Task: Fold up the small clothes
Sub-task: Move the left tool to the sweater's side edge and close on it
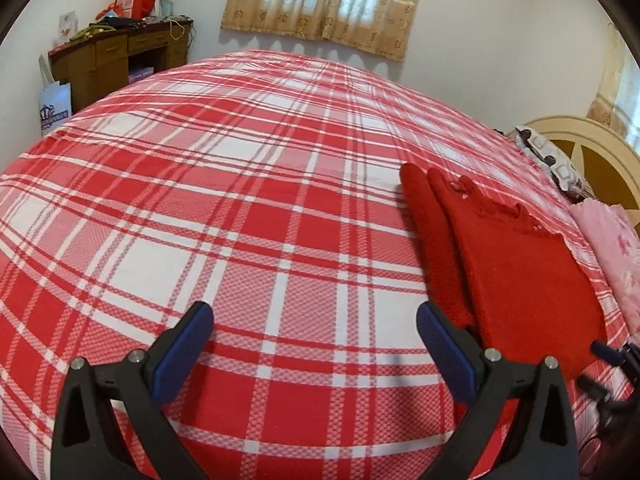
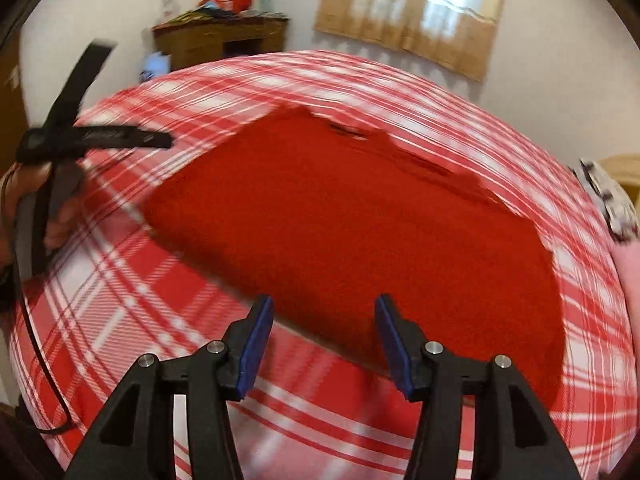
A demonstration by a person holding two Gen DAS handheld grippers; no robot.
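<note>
While the red garment [image 2: 352, 232] lies flat on the plaid bed sheet [image 1: 240, 200], its long axis runs away from the grippers toward the far edge. It sits straight ahead of the right gripper [image 2: 324, 340], whose part-open jaws hold nothing, near its closest hem. Beside its left edge, the left gripper [image 1: 314, 344] stands wide open and empty over bare sheet.

No legible text, label, brand or number is found in either view. The white bag [image 1: 56, 106] beside the wooden desk [image 1: 116, 60] bears a dark printed design, too small to read. The red packages [image 1: 134, 0] on the desk show pale markings, likewise unreadable. The right wrist view is motion-blurred throughout.
</note>
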